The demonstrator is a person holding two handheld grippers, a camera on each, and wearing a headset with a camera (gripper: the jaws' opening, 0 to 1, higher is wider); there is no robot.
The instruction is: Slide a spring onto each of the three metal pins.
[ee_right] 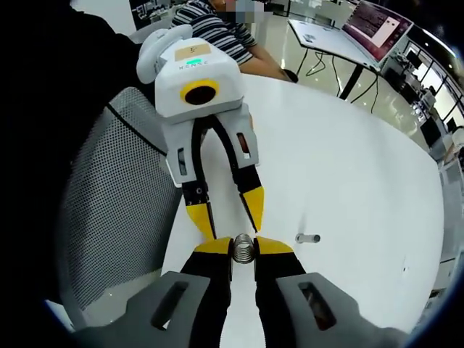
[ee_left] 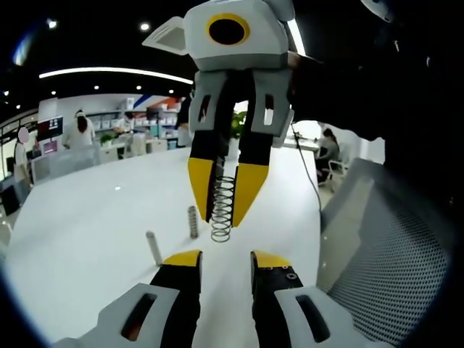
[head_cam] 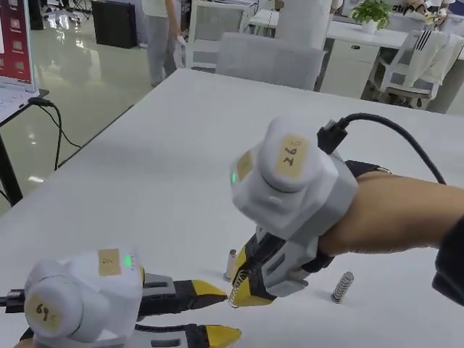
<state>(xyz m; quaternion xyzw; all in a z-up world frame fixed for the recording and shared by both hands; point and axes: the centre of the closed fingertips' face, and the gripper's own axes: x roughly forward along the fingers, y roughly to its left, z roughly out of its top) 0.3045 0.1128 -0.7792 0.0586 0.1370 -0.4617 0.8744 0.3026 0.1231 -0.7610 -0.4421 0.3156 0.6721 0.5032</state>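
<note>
My right gripper (head_cam: 241, 290) points down at the white table (head_cam: 167, 181) and is shut on a small metal spring (head_cam: 235, 288). The spring hangs between its yellow tips (ee_left: 221, 226) and sits pinched at the jaw ends (ee_right: 244, 248). A bare metal pin (head_cam: 230, 264) stands just left of it, also seen as the pin (ee_left: 154, 248) and the pin (ee_right: 308, 238). Another spring (head_cam: 342, 287) stands upright to the right; whether this spring (ee_left: 193, 221) sits on a pin I cannot tell. My left gripper (head_cam: 221, 313) lies low at the bottom left, open, facing the right one.
A grey chair back (head_cam: 268, 61) stands at the table's far edge, and a mesh chair (ee_right: 123, 196) is by the near side. A black cable (head_cam: 391, 138) runs from the right gripper. A person (head_cam: 161, 36) stands beyond, near desks.
</note>
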